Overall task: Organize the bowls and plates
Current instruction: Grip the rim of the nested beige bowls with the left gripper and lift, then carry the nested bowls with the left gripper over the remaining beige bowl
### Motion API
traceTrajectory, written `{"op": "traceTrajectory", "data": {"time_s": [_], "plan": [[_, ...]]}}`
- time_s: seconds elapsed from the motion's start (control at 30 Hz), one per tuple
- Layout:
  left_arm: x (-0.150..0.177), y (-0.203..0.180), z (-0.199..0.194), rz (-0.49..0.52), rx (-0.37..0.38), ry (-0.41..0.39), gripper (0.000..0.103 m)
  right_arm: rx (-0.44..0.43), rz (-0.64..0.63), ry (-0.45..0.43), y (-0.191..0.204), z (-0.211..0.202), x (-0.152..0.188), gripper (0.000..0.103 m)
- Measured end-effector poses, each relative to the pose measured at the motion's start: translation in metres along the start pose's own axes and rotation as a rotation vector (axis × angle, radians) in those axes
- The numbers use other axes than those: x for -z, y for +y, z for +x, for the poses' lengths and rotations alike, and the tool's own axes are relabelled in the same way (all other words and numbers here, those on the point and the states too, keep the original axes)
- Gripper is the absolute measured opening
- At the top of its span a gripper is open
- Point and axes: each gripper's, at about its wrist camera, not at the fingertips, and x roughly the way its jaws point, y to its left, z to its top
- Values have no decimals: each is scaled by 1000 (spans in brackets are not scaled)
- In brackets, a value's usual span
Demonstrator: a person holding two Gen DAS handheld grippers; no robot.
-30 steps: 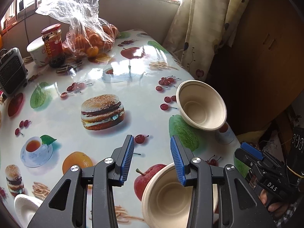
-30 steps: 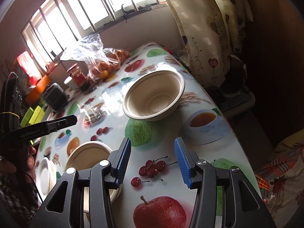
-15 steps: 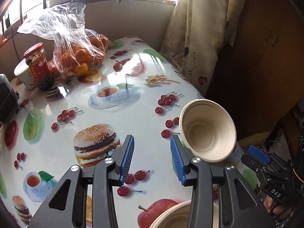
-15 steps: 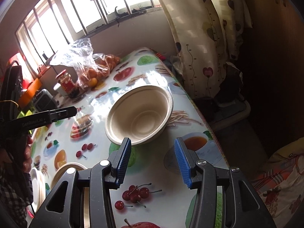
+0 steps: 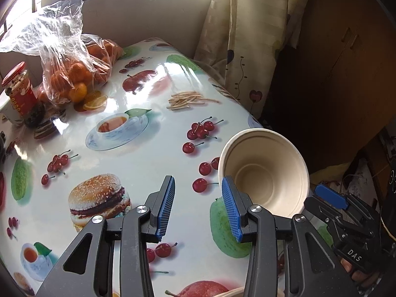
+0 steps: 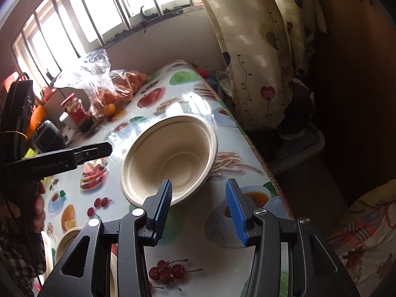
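A beige paper bowl [image 5: 264, 173] stands empty near the table's right edge; it also shows in the right wrist view [image 6: 170, 158]. My left gripper [image 5: 198, 208] is open, its right fingertip [image 5: 229, 203] close by the bowl's near-left rim. My right gripper [image 6: 198, 208] is open just in front of the bowl, its left finger [image 6: 163, 203] overlapping the near rim. A second beige bowl [image 6: 68, 240] and a white plate [image 6: 47, 250] lie low at the left; the bowl's rim [image 5: 232, 292] peeks in at the left view's bottom.
The table [image 5: 153, 153] has a glossy fruit-print cloth. A plastic bag of oranges [image 5: 71, 74], a red-lidded jar [image 5: 21, 94] and a white cup [image 5: 6, 110] stand at the back left. A curtain [image 5: 245, 37] hangs beyond the right edge. A small grey appliance [image 6: 48, 137] sits far left.
Both grippers have moved forward over the table toward the far bowl, which now looks larger and closer. The near bowl has slid almost out of the left view's bottom.
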Motion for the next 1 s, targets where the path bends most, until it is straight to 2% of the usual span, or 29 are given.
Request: {"op": "traceTrajectory", "data": {"time_s": [0.13, 0.27, 0.53, 0.73, 1.0], "plan": [[-1, -6, 8, 8, 18, 18, 41, 1, 11, 9, -4, 6, -2, 37], [-1, -10, 16, 12, 28, 43, 36, -3, 20, 18, -7, 10, -3, 31], [-1, -12, 21, 0, 28, 51, 26, -9, 20, 21, -8, 12, -2, 29], [-1, -15, 23, 1, 38, 55, 11, -20, 20, 16, -4, 14, -3, 26], [-1, -17, 23, -3, 42, 54, 7, -26, 18, 17, -4, 14, -3, 23]]}}
